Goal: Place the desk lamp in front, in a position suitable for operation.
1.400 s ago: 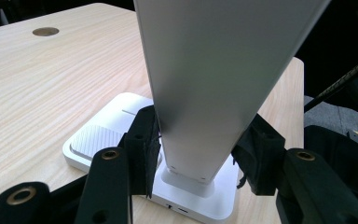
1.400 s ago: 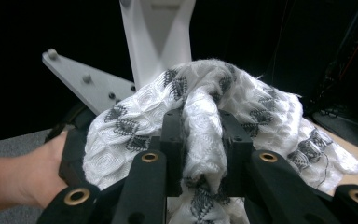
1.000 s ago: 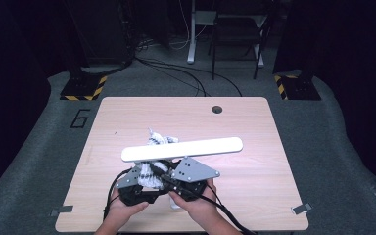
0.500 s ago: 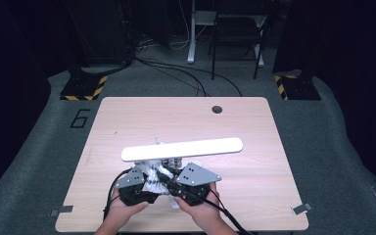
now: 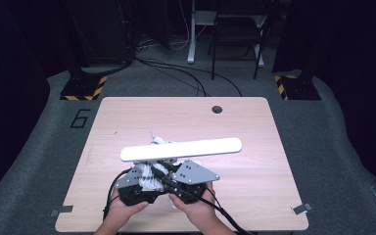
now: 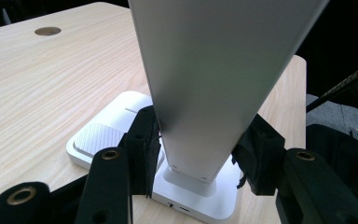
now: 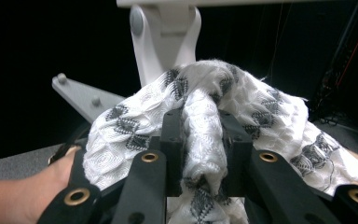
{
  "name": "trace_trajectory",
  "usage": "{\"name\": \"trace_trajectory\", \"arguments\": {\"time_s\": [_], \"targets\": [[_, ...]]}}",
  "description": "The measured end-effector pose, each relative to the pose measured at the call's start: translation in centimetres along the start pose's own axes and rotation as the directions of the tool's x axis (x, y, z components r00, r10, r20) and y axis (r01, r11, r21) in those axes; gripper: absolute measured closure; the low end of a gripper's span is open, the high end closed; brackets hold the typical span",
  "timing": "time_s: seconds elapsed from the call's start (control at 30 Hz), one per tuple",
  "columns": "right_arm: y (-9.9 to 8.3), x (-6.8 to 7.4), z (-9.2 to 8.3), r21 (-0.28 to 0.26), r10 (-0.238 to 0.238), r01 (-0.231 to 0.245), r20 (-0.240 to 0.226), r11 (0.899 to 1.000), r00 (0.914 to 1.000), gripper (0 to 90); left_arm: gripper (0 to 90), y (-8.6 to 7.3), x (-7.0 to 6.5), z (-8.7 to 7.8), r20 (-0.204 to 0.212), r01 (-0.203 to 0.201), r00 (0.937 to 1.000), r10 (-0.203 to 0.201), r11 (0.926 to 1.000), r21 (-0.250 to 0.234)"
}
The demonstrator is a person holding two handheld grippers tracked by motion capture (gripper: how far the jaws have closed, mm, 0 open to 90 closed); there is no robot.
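Note:
A white desk lamp stands near the table's front; its long head bar (image 5: 181, 149) lies level above both grippers. My left gripper (image 6: 200, 154) is shut on the lamp's flat upright post (image 6: 214, 70) just above the white base (image 6: 116, 133), one jaw pressing each side. My right gripper (image 7: 201, 126) is shut on a bunched white cloth with dark diamond patterns (image 7: 261, 112), held against the lamp's hinge (image 7: 165, 37). In the high view the left gripper (image 5: 144, 178) and right gripper (image 5: 169, 178) sit close together, with the cloth (image 5: 152, 174) between them.
The wooden table (image 5: 127, 117) has a round cable hole (image 5: 217, 108) at the back right. Tape tabs mark its front corners. Past the table's far edge are stand bases with yellow-black stripes (image 5: 83, 88), cables and a chair on grey carpet.
Less of the cloth now shows behind the lamp's head bar than a second ago. The right gripper has shifted slightly; the left gripper and the lamp have stayed put.

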State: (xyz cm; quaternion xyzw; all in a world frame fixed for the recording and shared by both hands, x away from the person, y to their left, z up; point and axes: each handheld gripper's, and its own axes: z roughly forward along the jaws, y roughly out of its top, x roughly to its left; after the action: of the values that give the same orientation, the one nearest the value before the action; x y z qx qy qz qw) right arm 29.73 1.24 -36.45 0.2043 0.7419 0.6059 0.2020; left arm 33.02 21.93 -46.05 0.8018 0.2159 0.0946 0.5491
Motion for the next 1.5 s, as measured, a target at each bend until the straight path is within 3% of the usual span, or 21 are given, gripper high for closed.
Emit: {"name": "trace_trajectory", "arguments": {"time_s": [0.23, 0.53, 0.57, 0.67, 1.03, 1.2, 1.33, 1.37, 1.5], "targets": [[1.4, 0.3, 0.0, -0.045, -0.007, 0.007, 0.002, 0.999, 1.0000, 74.4, 53.6, 0.0, -0.2, 0.1, -0.006, 0.010, 0.9999, -0.010, 0.9999, -0.008], [1.2, 0.6, 0.0, -0.086, 0.012, -0.011, 0.019, 0.996, 0.9998, 73.7, 53.7, 0.0, -0.1, 0.1, -0.014, -0.017, 0.9997, 0.017, 0.9998, 0.002], [1.4, 0.6, -0.1, -0.120, 0.010, -0.007, 0.023, 0.993, 0.9997, 74.2, 53.6, 0.0, -0.3, 0.2, -0.001, 0.023, 0.9997, -0.023, 0.9997, -0.009], [1.6, 0.7, -0.3, -0.149, 0.009, -0.005, 0.024, 0.989, 0.9997, 74.9, 53.7, 0.0, -0.3, 0.2, -0.004, 0.022, 0.9998, -0.022, 0.9997, -0.009], [1.3, 0.8, -0.2, -0.153, 0.012, -0.008, 0.026, 0.988, 0.9996, 75.2, 53.6, 0.0, -0.2, 0.1, -0.004, 0.021, 0.9998, -0.021, 0.9998, -0.003], [0.8, 0.7, -0.1, -0.130, 0.039, -0.036, 0.024, 0.991, 0.9989, 75.0, 53.6, 0.0, -0.1, 0.1, -0.013, -0.008, 0.9999, 0.008, 1.0000, -0.003], [0.9, 0.9, -0.4, -0.155, 0.016, -0.009, 0.042, 0.988, 0.9990, 79.3, 53.7, 0.0, -0.2, 0.2, -0.016, 0.002, 0.9999, -0.002, 0.9999, -0.012], [0.9, 1.0, -0.5, -0.160, 0.015, -0.007, 0.044, 0.987, 0.9989, 80.0, 53.7, 0.0, -0.3, 0.2, -0.003, 0.022, 0.9997, -0.022, 0.9997, -0.013], [1.0, 1.3, -0.7, -0.173, -0.001, 0.010, 0.050, 0.985, 0.9987, 80.9, 53.6, 0.0, -0.3, 0.2, -0.002, 0.024, 0.9997, -0.024, 0.9997, -0.011]]}}
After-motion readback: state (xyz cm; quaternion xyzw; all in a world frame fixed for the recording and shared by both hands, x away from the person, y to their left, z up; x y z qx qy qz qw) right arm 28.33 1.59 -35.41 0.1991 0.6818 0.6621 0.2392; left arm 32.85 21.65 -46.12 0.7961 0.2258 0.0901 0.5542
